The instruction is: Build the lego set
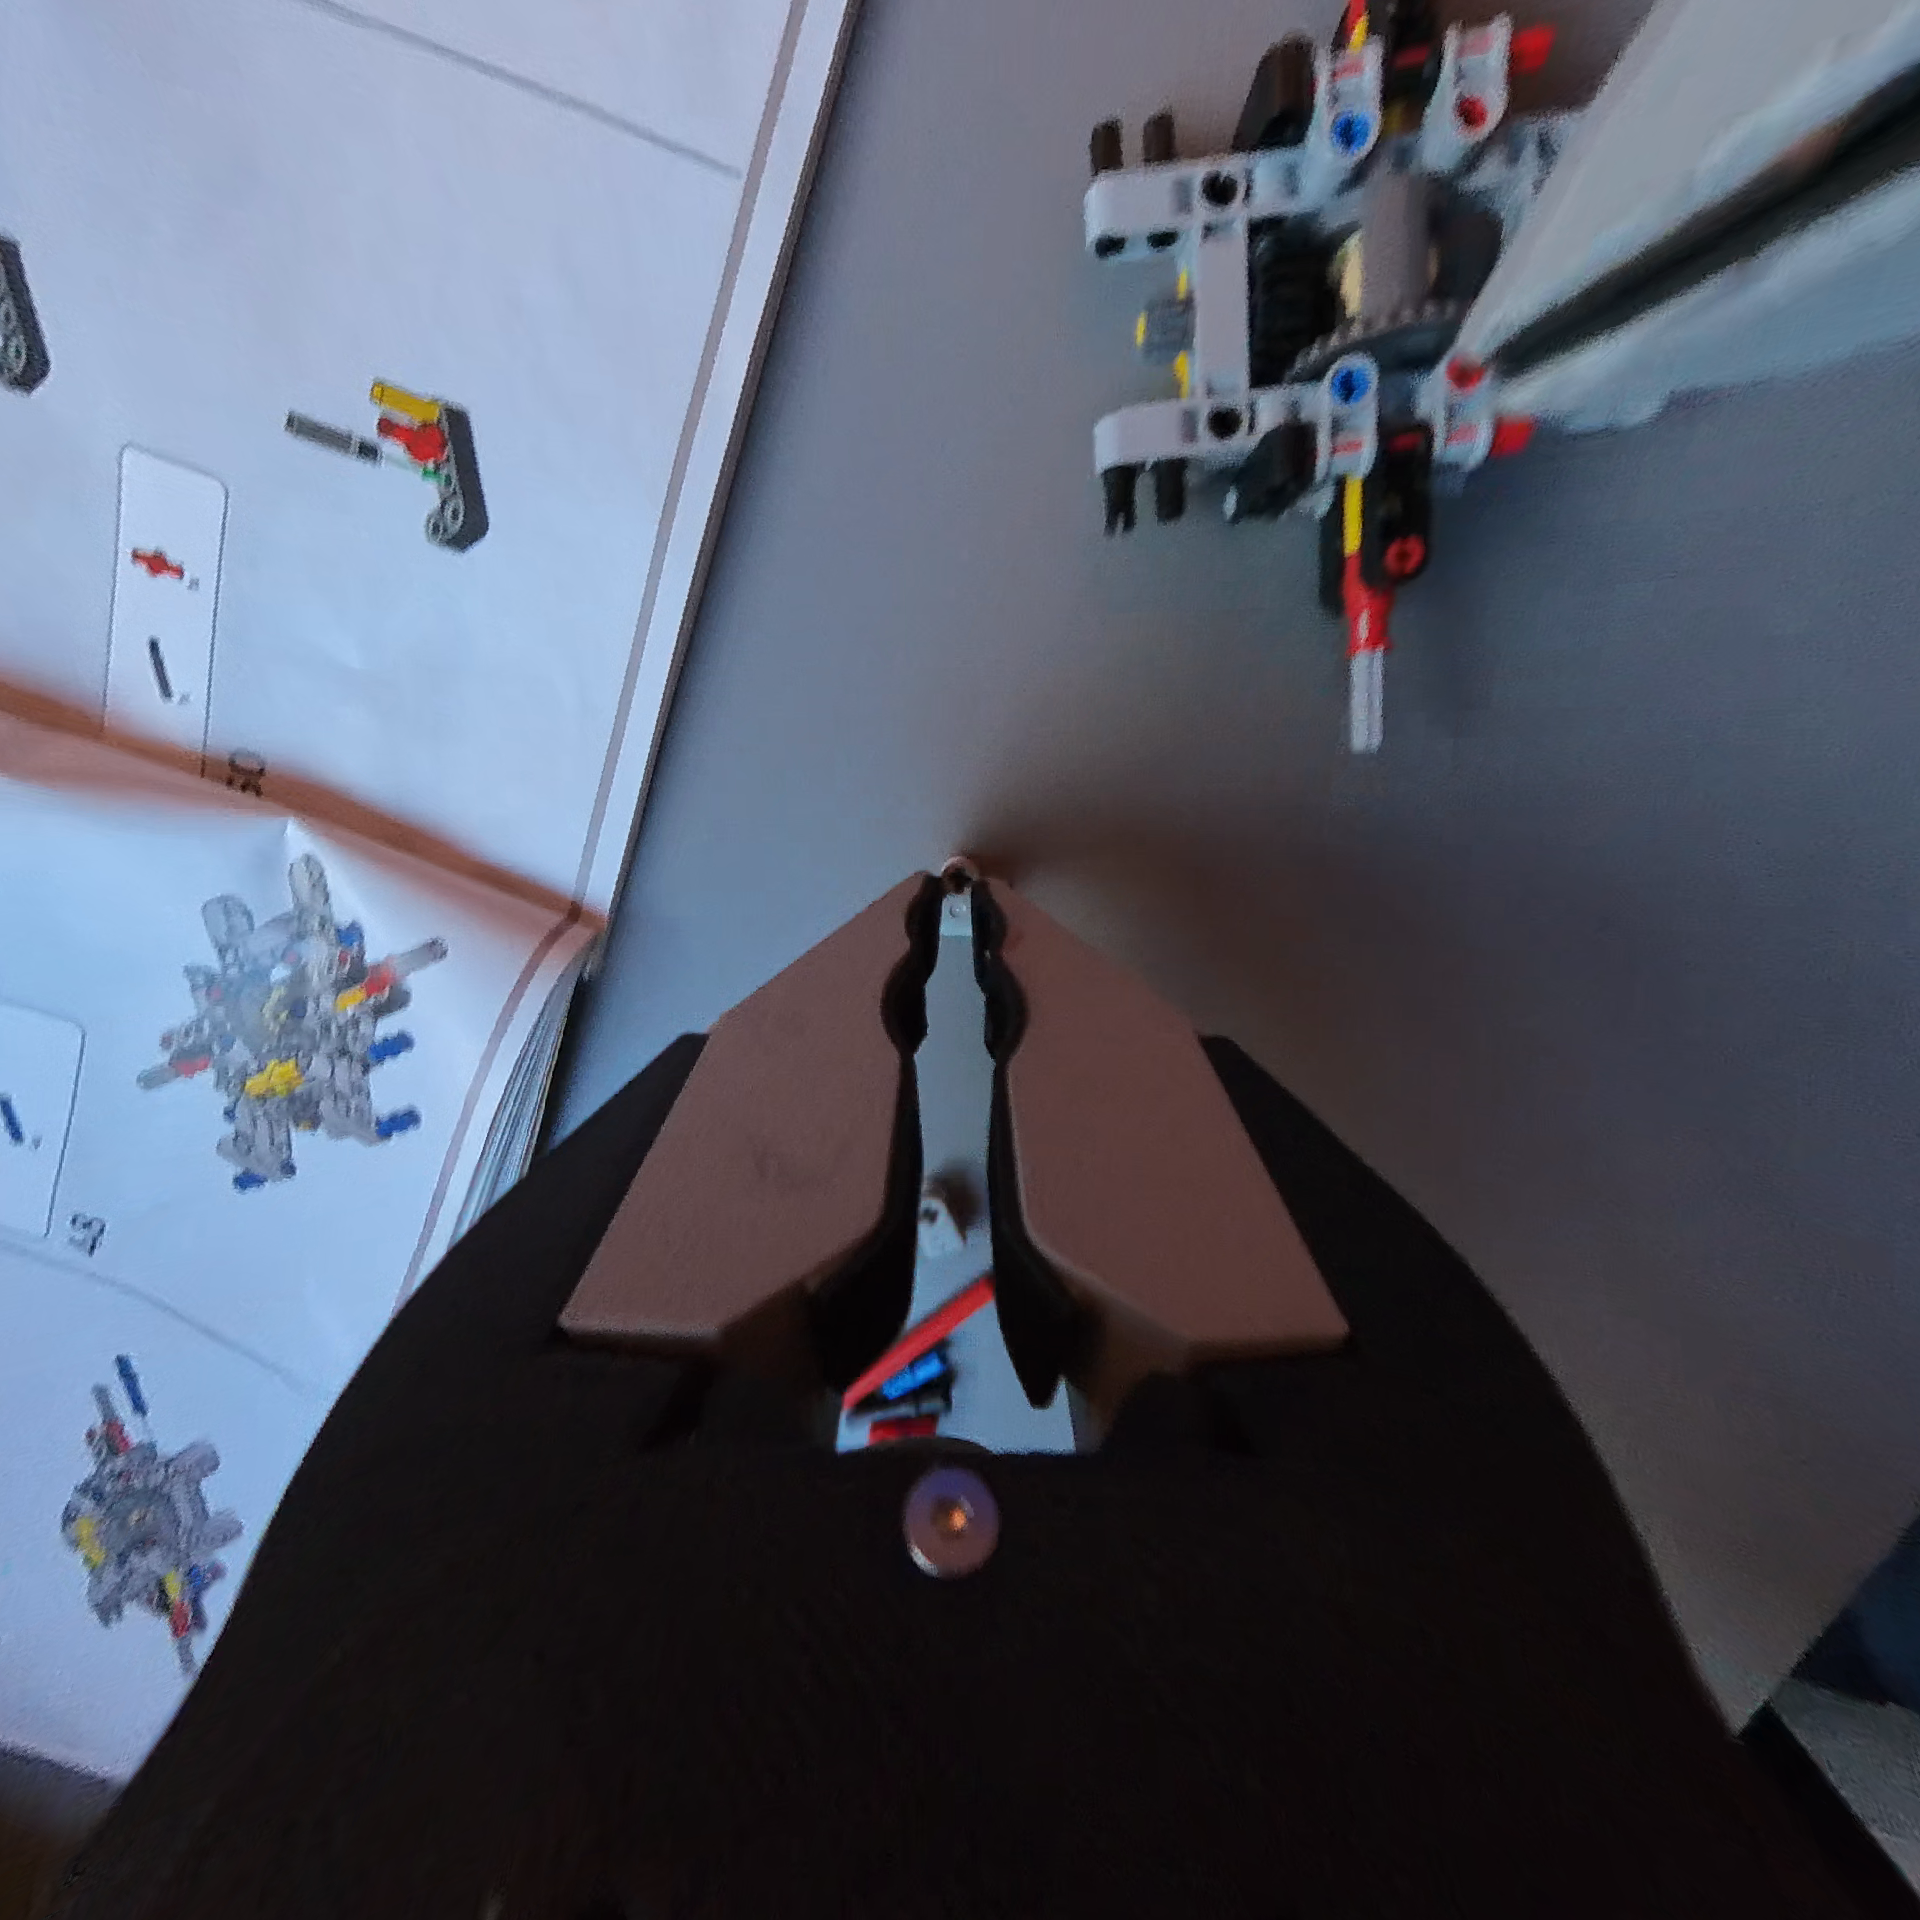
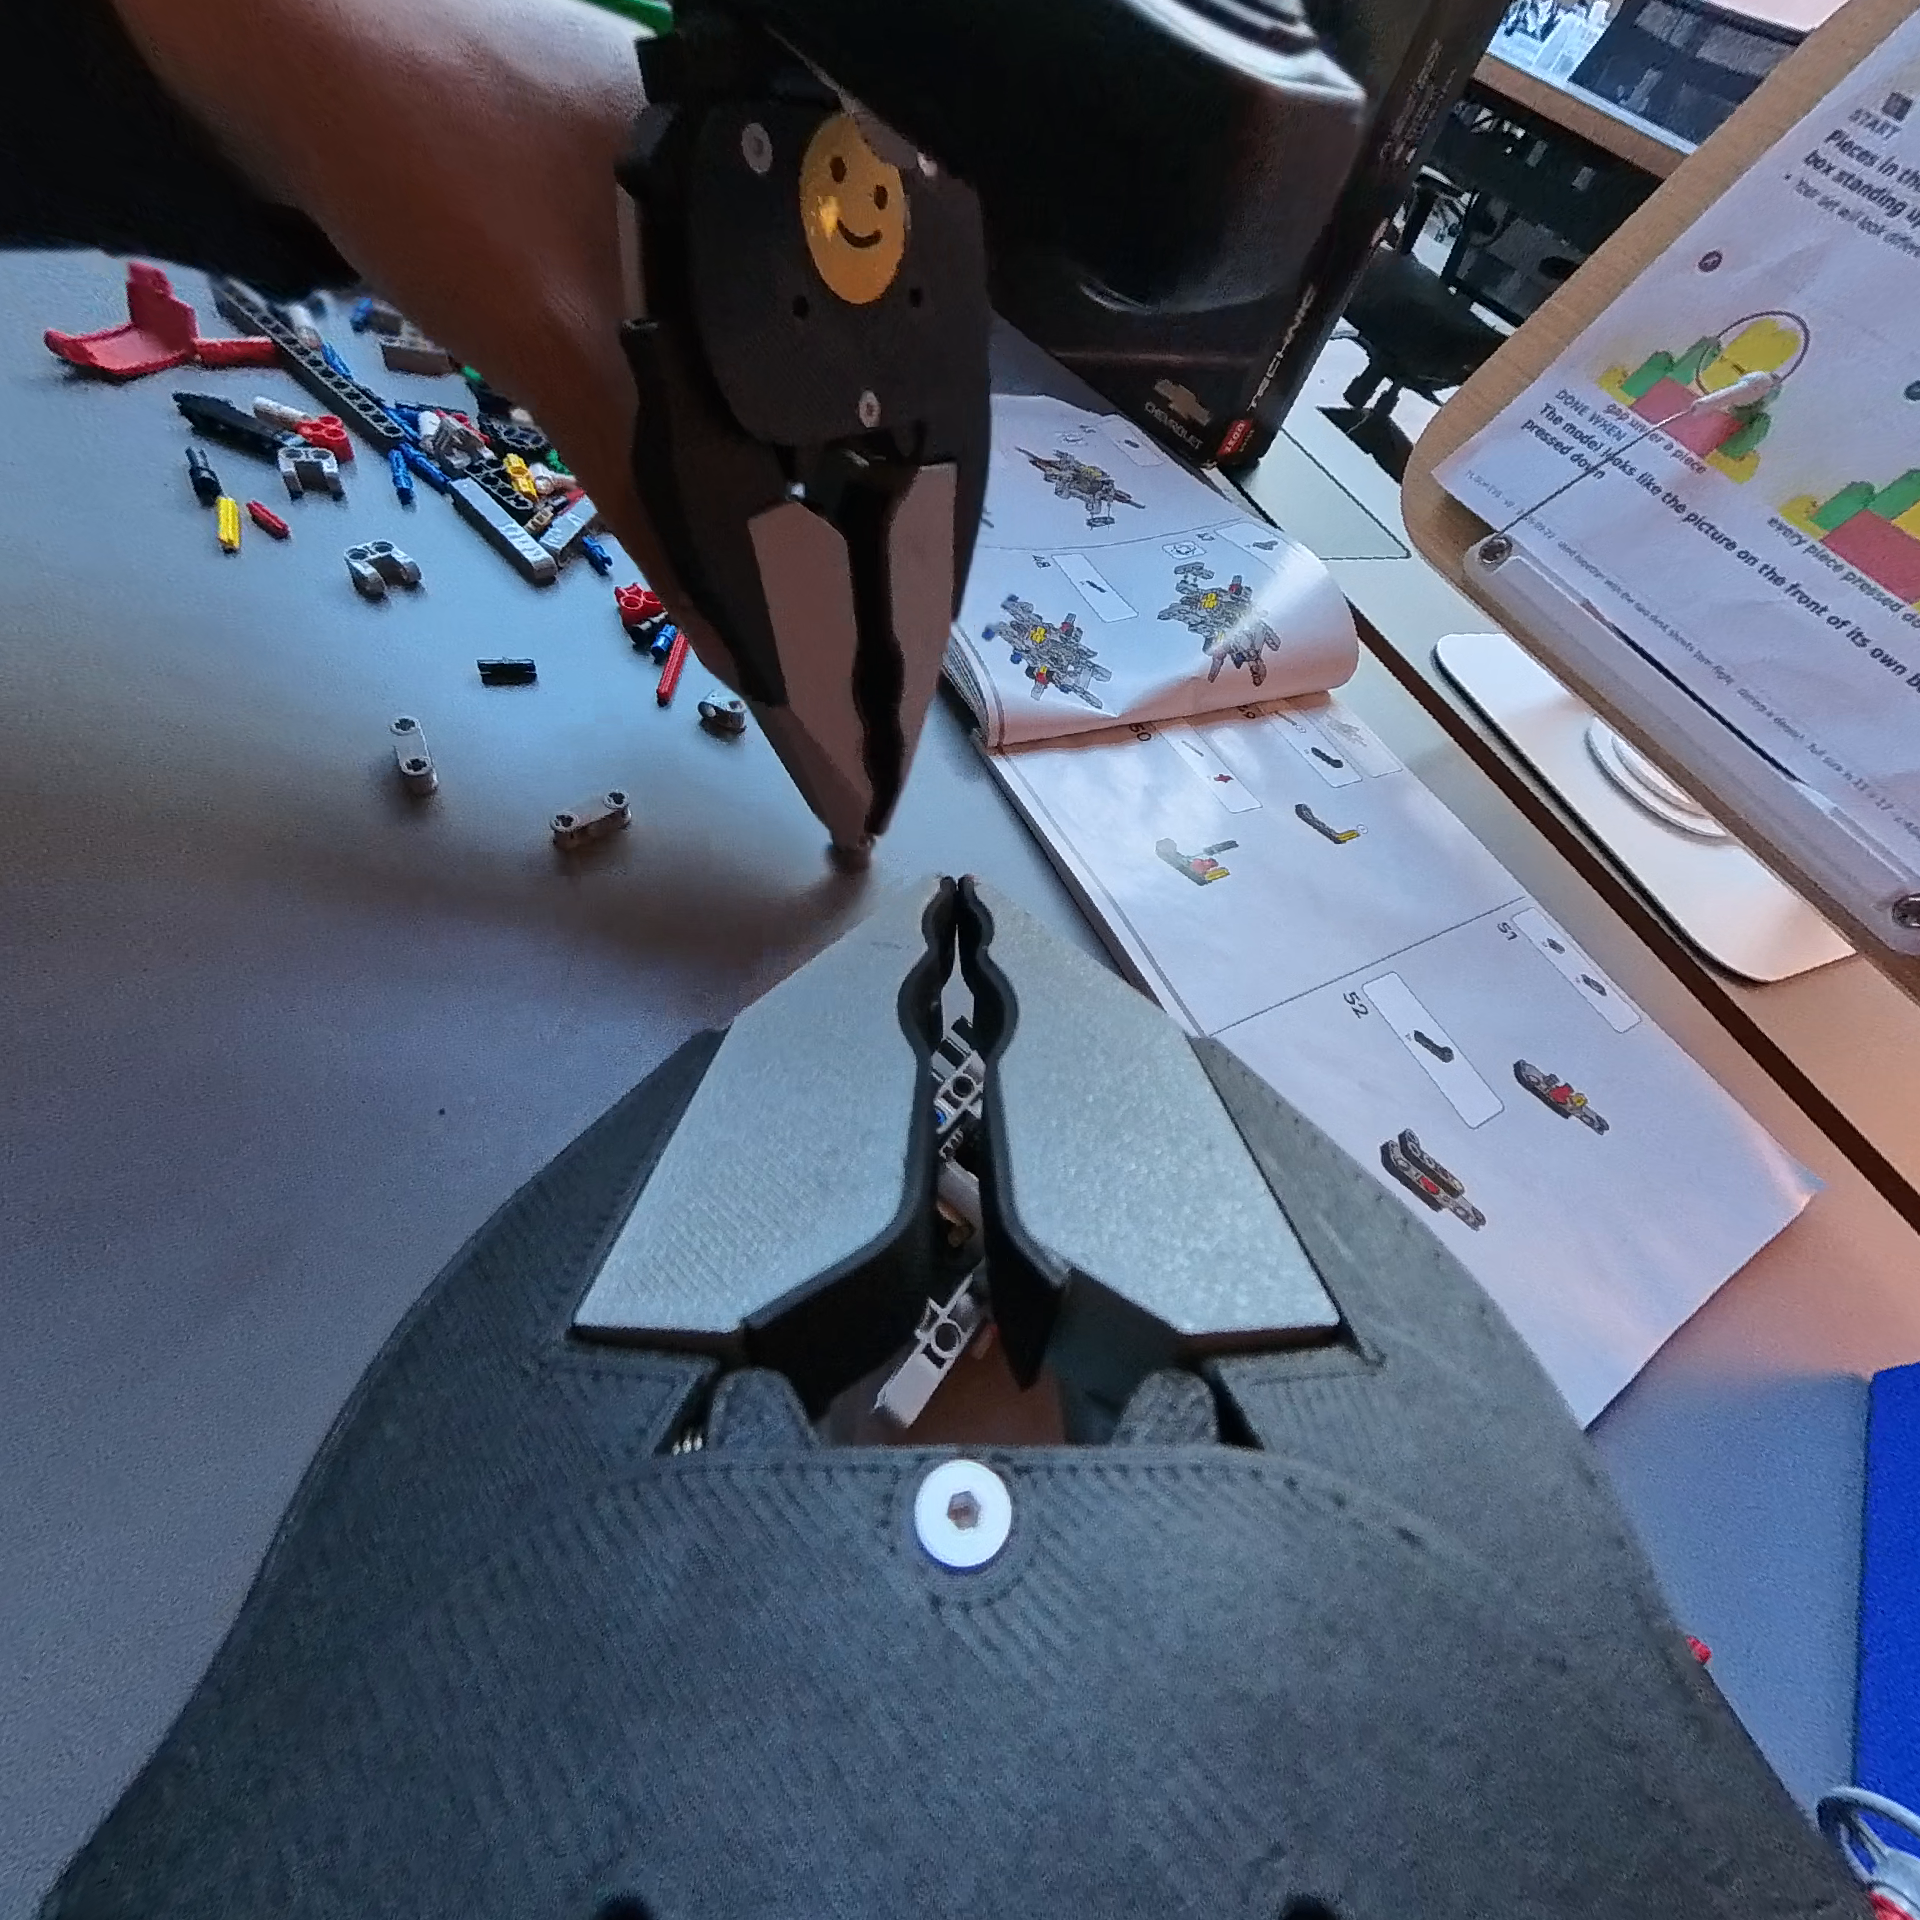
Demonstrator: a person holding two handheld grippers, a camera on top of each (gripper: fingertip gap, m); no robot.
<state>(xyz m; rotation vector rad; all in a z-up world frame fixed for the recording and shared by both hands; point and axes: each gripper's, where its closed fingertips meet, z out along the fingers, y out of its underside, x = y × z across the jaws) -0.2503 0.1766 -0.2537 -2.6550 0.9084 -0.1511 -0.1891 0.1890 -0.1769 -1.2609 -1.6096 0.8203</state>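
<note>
Left gripper (image 2: 854,831) tips pinch a tiny round grey piece (image 2: 850,854) down on the grey table (image 2: 260,1039). Right gripper (image 2: 958,883) jaws pressed together, bare at the tips, just beside it. Open instruction booklet (image 2: 1351,935) right; loose bricks (image 2: 416,468) scattered behind; half-built grey model (image 1: 1299,312) apart.

Your left wrist camera sits just behind the left claw (image 1: 957,883) and looks steeply down, close to the grey desk (image 1: 1039,520), with the open instruction booklet (image 1: 364,520) at its left edge and a part-built brick model (image 1: 1278,301) at upper right. Your right wrist camera looks along the right claw (image 2: 957,885) at a flatter angle across the desk toward a scatter of loose pieces (image 2: 416,468). Both views share the booklet, the desk beside it and the left claw.
</note>
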